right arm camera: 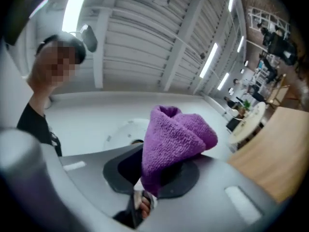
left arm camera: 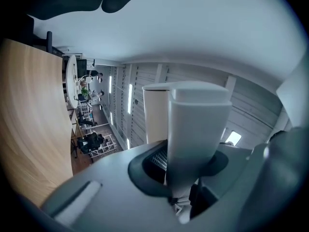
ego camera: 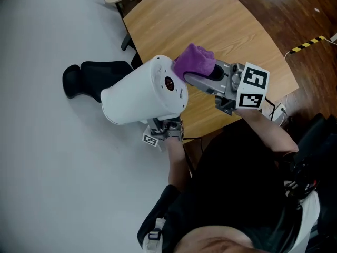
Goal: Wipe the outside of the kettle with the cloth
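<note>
Gripping the handle (left arm camera: 198,124) of the white kettle (ego camera: 142,96), the left claw (ego camera: 166,126) sits under the kettle body in the head view. In the left gripper view the handle stands upright between the two jaws and fills the space between them, so this claw is closed on the kettle. The kettle is held off the tabletop (ego camera: 210,25), over that tabletop's near rounded edge. It is tipped well over on its side: the flat round base with its small central connector faces up and to the right in the head view, and the body runs down and to the left over the pale floor (ego camera: 47,167). The right claw (ego camera: 202,78) is clamped on a bunched purple cloth (ego camera: 195,61). In the right gripper view the cloth rises as a folded wad from between the jaws, with the kettle base directly behind it. In the head view the cloth lies against the upper right edge of the base, at the rim where base meets side wall. The right claw's marker cube (ego camera: 251,86) is over the wooden tabletop. A black chair (ego camera: 92,78) stands on the floor beyond the kettle, beside the tabletop.
</note>
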The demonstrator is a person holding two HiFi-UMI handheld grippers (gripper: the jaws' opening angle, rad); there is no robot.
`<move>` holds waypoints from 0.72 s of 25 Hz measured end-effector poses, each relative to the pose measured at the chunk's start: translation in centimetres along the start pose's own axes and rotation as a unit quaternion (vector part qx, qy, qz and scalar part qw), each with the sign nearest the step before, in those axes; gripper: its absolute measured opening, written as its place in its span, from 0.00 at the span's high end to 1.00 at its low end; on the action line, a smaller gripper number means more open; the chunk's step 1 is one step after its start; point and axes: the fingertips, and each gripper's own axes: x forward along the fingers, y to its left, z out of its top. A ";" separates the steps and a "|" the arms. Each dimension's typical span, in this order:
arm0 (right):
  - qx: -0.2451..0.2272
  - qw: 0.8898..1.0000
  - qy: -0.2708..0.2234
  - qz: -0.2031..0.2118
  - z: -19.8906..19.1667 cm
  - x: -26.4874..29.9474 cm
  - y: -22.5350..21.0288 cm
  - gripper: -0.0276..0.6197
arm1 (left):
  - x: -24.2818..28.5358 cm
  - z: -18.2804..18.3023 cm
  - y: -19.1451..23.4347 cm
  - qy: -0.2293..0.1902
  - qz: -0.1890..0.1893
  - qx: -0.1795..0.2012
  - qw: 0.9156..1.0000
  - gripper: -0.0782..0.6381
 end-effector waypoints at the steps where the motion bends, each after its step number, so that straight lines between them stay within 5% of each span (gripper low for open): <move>1: -0.026 0.999 -0.019 0.042 1.6 0.3 2.8 0.88 | 0.1 0.0 -0.1 0.002 0.000 -0.001 1.000 0.26; 3: -0.087 0.991 0.008 0.106 2.2 0.6 8.0 0.88 | 0.2 -0.2 -0.4 0.007 -0.001 -0.001 1.000 0.26; 6: -0.133 0.980 0.116 0.093 -1.0 0.8 9.3 0.88 | 0.1 -0.6 -0.7 0.019 -0.010 -0.009 1.000 0.27; 8: -0.123 0.986 0.098 0.058 -0.5 1.6 7.2 0.88 | -0.2 -0.6 -0.9 0.018 -0.019 -0.017 1.000 0.27; 11: -0.166 0.984 0.017 0.064 1.8 2.4 5.1 0.88 | -0.5 -0.4 -1.2 0.013 -0.020 -0.014 1.000 0.27; 13: -0.191 0.977 0.030 0.092 1.6 1.7 7.2 0.88 | -0.5 -0.5 -1.4 0.020 -0.015 -0.014 1.000 0.27; 16: -0.281 0.947 0.070 0.139 1.1 1.2 10.7 0.88 | -0.5 -1.2 -1.6 0.033 -0.020 -0.017 0.999 0.28; 18: -0.260 0.956 0.092 0.104 1.3 1.7 9.5 0.88 | -0.3 -1.5 -1.8 0.036 -0.029 -0.022 0.999 0.28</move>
